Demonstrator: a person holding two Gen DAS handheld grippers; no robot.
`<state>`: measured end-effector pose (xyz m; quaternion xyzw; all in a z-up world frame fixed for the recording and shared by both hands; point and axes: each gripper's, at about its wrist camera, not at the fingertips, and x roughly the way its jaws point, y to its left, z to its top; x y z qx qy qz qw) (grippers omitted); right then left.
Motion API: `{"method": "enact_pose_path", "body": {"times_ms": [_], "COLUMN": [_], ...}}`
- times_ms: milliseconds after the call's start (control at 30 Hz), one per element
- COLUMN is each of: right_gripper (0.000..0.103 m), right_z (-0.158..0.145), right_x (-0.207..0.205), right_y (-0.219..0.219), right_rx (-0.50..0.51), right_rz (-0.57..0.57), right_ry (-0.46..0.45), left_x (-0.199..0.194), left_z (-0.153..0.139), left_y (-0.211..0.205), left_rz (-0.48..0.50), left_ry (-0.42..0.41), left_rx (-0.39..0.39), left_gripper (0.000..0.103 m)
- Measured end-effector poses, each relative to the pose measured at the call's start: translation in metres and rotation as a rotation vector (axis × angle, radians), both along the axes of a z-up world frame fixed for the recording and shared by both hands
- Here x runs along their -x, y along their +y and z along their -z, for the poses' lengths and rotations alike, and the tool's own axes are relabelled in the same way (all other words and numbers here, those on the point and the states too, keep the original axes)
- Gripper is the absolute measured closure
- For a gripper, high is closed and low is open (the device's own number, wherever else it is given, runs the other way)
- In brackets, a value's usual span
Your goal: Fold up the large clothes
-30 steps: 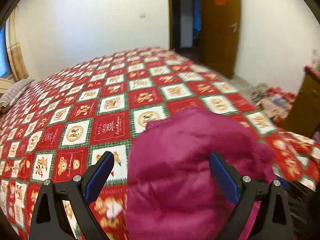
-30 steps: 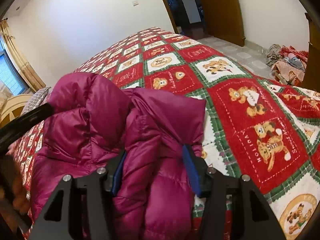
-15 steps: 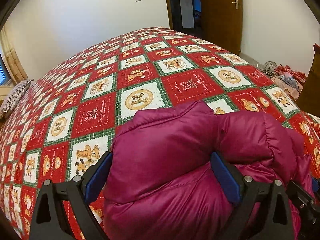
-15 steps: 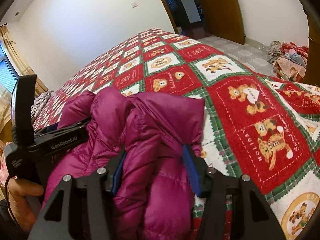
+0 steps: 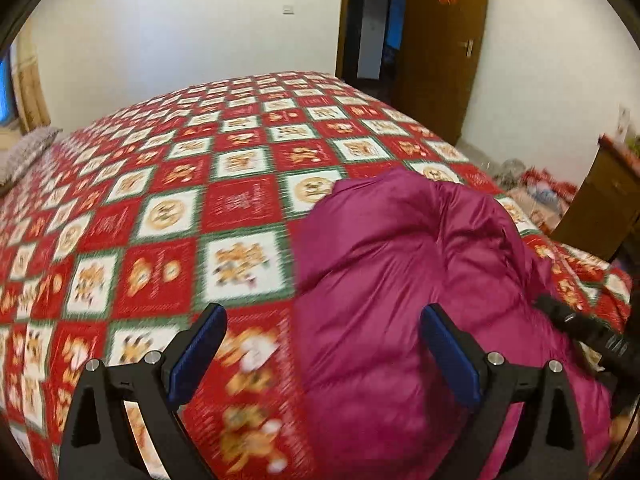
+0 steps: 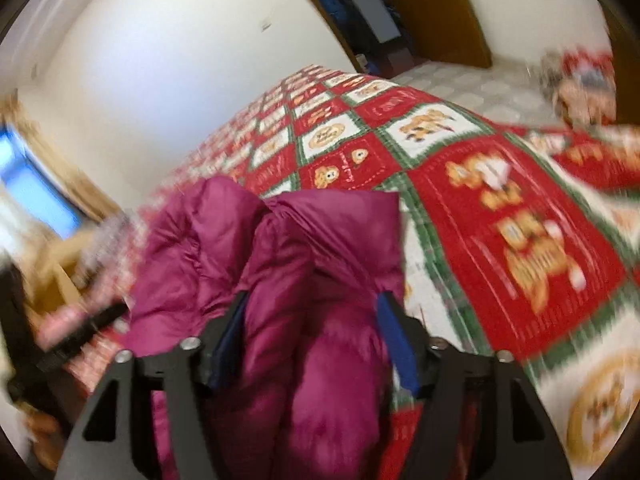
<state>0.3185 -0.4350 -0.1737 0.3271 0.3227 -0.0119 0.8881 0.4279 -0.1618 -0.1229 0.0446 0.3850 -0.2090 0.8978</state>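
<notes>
Covering bed: checked Christmas quilt [image 5: 224, 208]

A red, white and green checked quilt printed with bears [image 5: 172, 208] covers the bed. At its far left lies a striped pillow [image 5: 28, 152]. A brown wooden door [image 5: 444, 40] stands open far right (a red ornament on it), with a low wooden cabinet [image 5: 600, 208] nearer right.

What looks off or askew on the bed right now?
The magenta puffer jacket sits in a lumpy, uneven heap on the quilt, not flat. The right claw pinches a bunched wad; the left claw hangs open. A clothes pile litters the floor.
</notes>
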Motion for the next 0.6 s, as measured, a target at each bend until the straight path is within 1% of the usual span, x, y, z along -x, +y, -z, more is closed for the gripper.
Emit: {"method": "enact_pose_path", "body": {"times_ms": [33,67,133,167,267,333,367,467,600], "right_gripper": [0.023,0.022,0.021,0.017,0.014,0.014,0.014,0.015,0.014], "right_z": [-0.002,-0.003,-0.003,-0.003,-0.004,-0.008,-0.010,-0.009,-0.001], "right_x": [0.011,0.024,0.037,0.043,0.046,0.042,0.038,0.031,0.028], "right_y": [-0.004,-0.008,-0.012,-0.014,-0.014,-0.011,-0.011,-0.008,-0.002], "right_rx": [-0.043,-0.080,-0.103,-0.109,-0.086,-0.060,-0.056,-0.057,-0.020], "right_rz": [0.021,0.041,0.058,0.060,0.055,0.044,0.034,0.004,-0.017], "right_ry": [-0.024,-0.046,-0.047,-0.041,-0.020,-0.023,-0.027,-0.029,-0.018], "left_x": [0.003,0.004,0.004,0.003,0.004,0.008,0.010,0.011,0.009], "left_z": [0.000,0.001,0.007,0.012,0.021,0.023,0.023,0.021,0.022], "left_y": [0.013,0.022,0.031,0.033,0.027,0.019,0.016,0.004,-0.002], "left_rz": [-0.001,-0.007,-0.001,0.004,0.013,0.029,0.034,0.044,0.051], "left_ry": [0.005,0.016,0.052,0.072,0.104,0.107,0.101,0.074,0.063], "left_rx": [0.035,0.059,0.102,0.121,0.142,0.156,0.156,0.122,0.100], "left_gripper": [0.005,0.005,0.005,0.005,0.005,0.005,0.005,0.005,0.005]}}
